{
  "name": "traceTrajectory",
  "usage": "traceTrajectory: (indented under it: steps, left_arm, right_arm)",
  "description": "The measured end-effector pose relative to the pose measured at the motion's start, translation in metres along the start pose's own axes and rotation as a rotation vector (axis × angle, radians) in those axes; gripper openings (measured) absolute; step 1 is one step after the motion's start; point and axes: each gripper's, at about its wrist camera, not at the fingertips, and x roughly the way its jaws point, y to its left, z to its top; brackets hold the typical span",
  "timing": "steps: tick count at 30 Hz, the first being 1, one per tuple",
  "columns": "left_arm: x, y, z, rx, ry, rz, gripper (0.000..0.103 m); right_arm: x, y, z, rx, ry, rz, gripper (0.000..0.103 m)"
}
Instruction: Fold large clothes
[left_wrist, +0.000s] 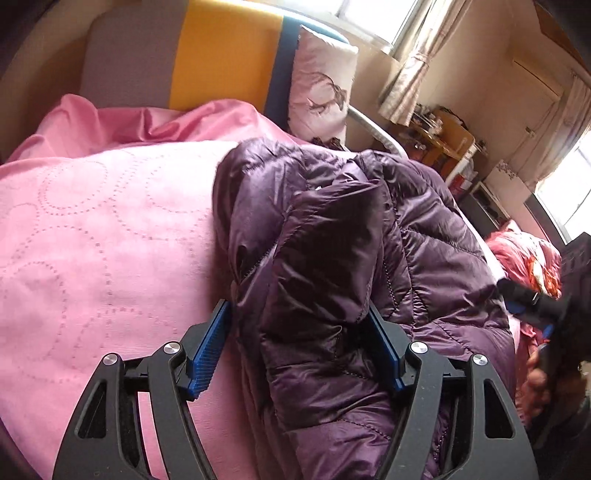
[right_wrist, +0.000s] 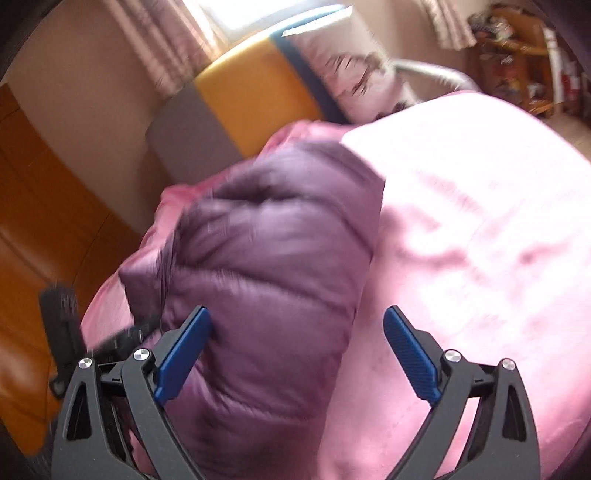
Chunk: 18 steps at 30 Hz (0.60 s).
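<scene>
A dark purple quilted down jacket (left_wrist: 332, 240) lies bunched on the pink bedspread (left_wrist: 103, 229). My left gripper (left_wrist: 299, 332) is wide open, its blue pads either side of a folded part of the jacket, without squeezing it. The right gripper shows at the right edge of the left wrist view (left_wrist: 532, 306). In the right wrist view the jacket (right_wrist: 266, 251) is blurred. My right gripper (right_wrist: 295, 347) is open over the jacket's near edge; its left pad (right_wrist: 183, 354) is against the fabric and its right pad (right_wrist: 412, 358) is over the bedspread (right_wrist: 480, 221).
A headboard with grey, yellow and blue panels (left_wrist: 225, 51) and a white printed pillow (left_wrist: 321, 81) stand at the far end of the bed. A cluttered wooden shelf (left_wrist: 443, 136) and curtained windows are to the right. An orange wooden wardrobe (right_wrist: 44, 206) is to the left.
</scene>
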Motion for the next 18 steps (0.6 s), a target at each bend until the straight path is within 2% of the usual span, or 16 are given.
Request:
traceTrajectory:
  steps: [2,4,6,8,11,12,14,18]
  left_arm:
    - [-0.003,0.002,0.002,-0.013,-0.017,-0.001,0.07]
    - [-0.002,0.007,0.004,-0.037,-0.013,-0.016,0.07]
    - [0.0,0.01,0.004,-0.037,-0.012,0.002,0.073]
    - [0.0,0.013,0.002,-0.033,-0.013,0.008,0.075]
    - [0.002,0.025,-0.002,-0.061,-0.011,-0.011,0.078]
    - [0.005,0.031,-0.003,-0.078,-0.005,-0.021,0.079]
    - [0.009,0.041,-0.007,-0.107,0.007,-0.046,0.082]
    - [0.022,0.045,-0.016,-0.139,0.027,-0.081,0.083]
  right_arm:
    - [-0.002,0.005,0.024,-0.008,-0.053,-0.035,0.095]
    - [0.001,0.019,0.03,-0.024,-0.075,-0.07,0.095]
    - [0.025,0.054,0.04,-0.059,-0.074,-0.108,0.095]
    - [0.062,0.072,0.049,-0.108,-0.009,-0.159,0.094]
    - [0.116,0.095,0.05,-0.216,0.087,-0.286,0.096]
    - [0.139,0.098,0.048,-0.255,0.103,-0.328,0.097]
    - [0.16,0.094,0.037,-0.301,0.11,-0.373,0.101]
    - [0.171,0.074,0.017,-0.342,0.06,-0.385,0.101]
